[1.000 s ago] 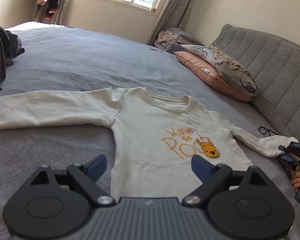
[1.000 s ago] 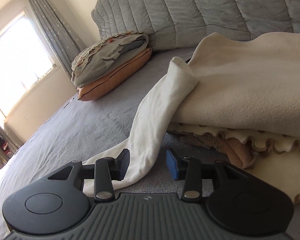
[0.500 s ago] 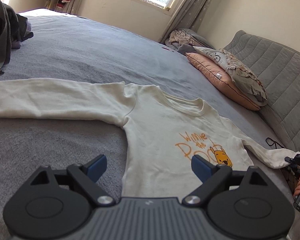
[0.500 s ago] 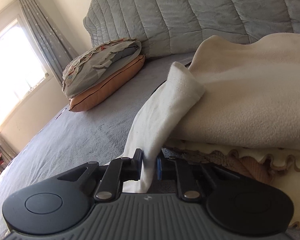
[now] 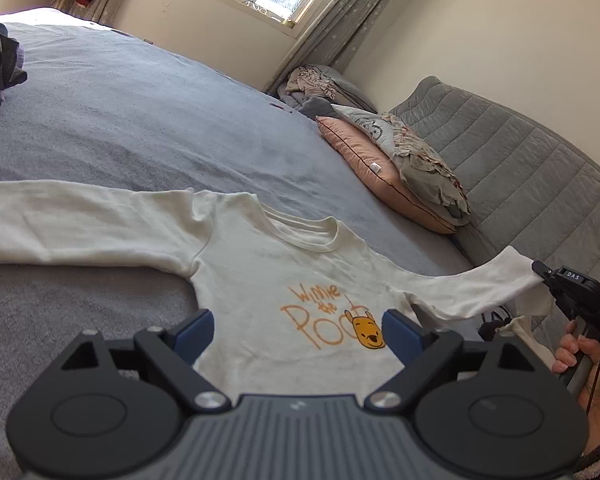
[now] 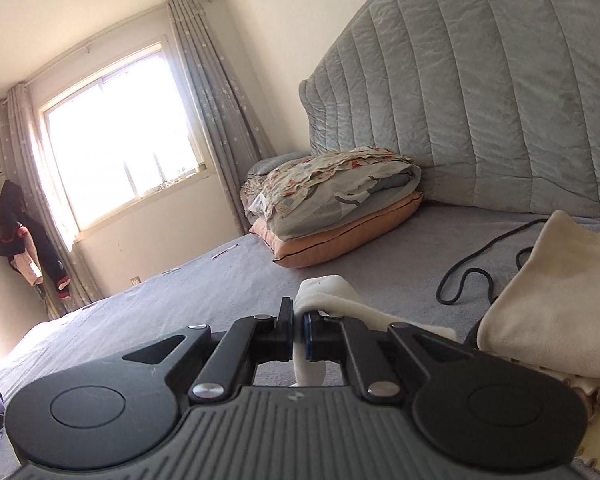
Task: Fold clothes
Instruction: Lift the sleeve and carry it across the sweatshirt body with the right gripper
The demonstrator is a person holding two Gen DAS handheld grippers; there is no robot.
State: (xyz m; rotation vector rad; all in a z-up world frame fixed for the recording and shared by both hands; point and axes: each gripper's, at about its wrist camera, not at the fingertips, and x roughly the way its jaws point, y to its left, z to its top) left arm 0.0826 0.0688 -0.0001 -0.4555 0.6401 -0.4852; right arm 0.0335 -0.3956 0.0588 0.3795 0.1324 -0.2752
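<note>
A: How far along does the folding look?

B: Not far, judging by how it lies. The cream long-sleeved shirt (image 5: 284,292) with the orange "Winnie the Pooh" print is spread face-up on the grey bed (image 5: 148,120), filling the middle of the left wrist view. Its body is flat and unfolded, and one sleeve (image 5: 72,220) runs straight out to the left edge of the frame.

A: And the other sleeve?

B: That one (image 5: 484,284) is raised off the bed at the right edge of the frame. The right tool (image 6: 298,332) has its jaws pinched narrow on the cuff (image 6: 332,292), with cloth bunched just above the pads in the lower centre of the right wrist view.

A: What about the left tool?

B: The left tool (image 5: 298,330) is spread wide and holds nothing; it hangs over the shirt's lower hem at the bottom of the frame.

A: So what remains?

B: I'd say nearly everything: both sleeves brought in over the chest, then the body doubled.

A: How does the shirt look?

B: Thin, soft knit, lightly creased, with a ribbed round neck.
</note>
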